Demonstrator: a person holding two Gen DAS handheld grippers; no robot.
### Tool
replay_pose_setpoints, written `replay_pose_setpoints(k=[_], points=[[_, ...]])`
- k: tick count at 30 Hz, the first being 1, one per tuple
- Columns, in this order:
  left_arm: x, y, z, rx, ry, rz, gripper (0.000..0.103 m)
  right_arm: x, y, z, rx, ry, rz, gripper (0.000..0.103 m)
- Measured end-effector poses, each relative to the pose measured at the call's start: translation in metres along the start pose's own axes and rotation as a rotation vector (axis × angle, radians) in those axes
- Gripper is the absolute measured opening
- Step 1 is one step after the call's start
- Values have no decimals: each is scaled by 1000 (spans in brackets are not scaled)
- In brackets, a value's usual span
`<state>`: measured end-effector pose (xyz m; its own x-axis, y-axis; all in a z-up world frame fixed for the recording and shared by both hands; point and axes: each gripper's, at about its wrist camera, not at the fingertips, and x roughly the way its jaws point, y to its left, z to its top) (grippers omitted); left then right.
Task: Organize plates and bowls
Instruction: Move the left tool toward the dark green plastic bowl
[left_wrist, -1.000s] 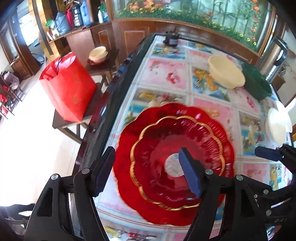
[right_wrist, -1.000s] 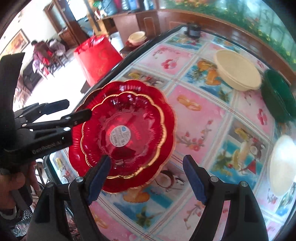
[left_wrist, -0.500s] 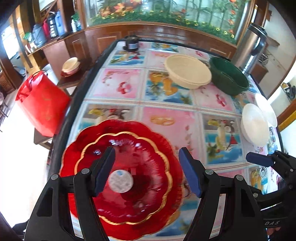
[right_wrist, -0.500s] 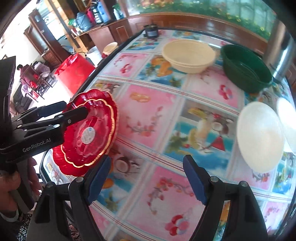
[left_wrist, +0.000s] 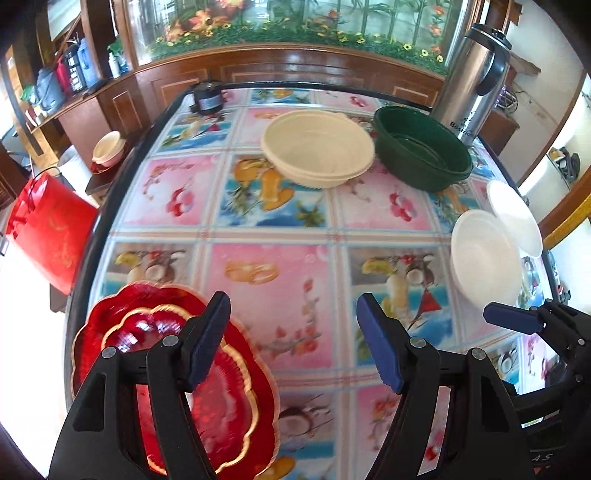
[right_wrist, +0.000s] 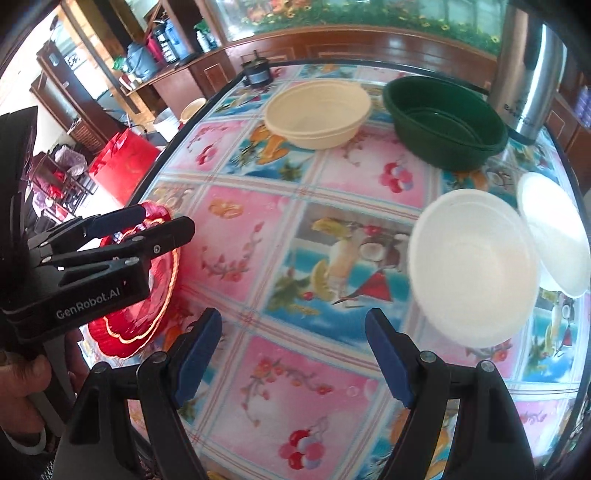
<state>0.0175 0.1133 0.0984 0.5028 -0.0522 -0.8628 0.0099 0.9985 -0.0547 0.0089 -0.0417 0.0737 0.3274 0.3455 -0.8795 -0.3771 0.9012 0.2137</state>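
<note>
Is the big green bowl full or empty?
Empty: the green bowl shows only its bare dark inside in both views.

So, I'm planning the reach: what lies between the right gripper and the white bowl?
Only bare tablecloth separates the right gripper from the white bowl, per the right wrist view.

Two red scalloped plates with gold rims (left_wrist: 236, 402) lie nested, the smaller inside the larger, at the near left edge of the bench (left_wrist: 280, 280). Far across, cream bowls (left_wrist: 317, 147) sit upright, stacked one in the other, and just to their right stands a dark green bowl (left_wrist: 421, 147). At the right edge lie two white plates (left_wrist: 484, 254), the farther one overlapping the nearer.
</note>
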Motion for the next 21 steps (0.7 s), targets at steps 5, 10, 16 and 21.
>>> replay_pose_setpoints(k=[5, 10, 16, 21], points=[[9, -21, 18, 16, -7, -7, 72, -7, -23, 13, 14, -24, -17, 80], [19, -45, 40, 23, -14, -22, 72, -13, -49, 27, 40, -48, -30, 80], [37, -70, 63, 5, -2, -47, 72, -18, -80, 46, 57, -76, -50, 80], [50, -91, 77, -6, 9, -55, 72, -21, -109, 59, 85, -98, -64, 80]])
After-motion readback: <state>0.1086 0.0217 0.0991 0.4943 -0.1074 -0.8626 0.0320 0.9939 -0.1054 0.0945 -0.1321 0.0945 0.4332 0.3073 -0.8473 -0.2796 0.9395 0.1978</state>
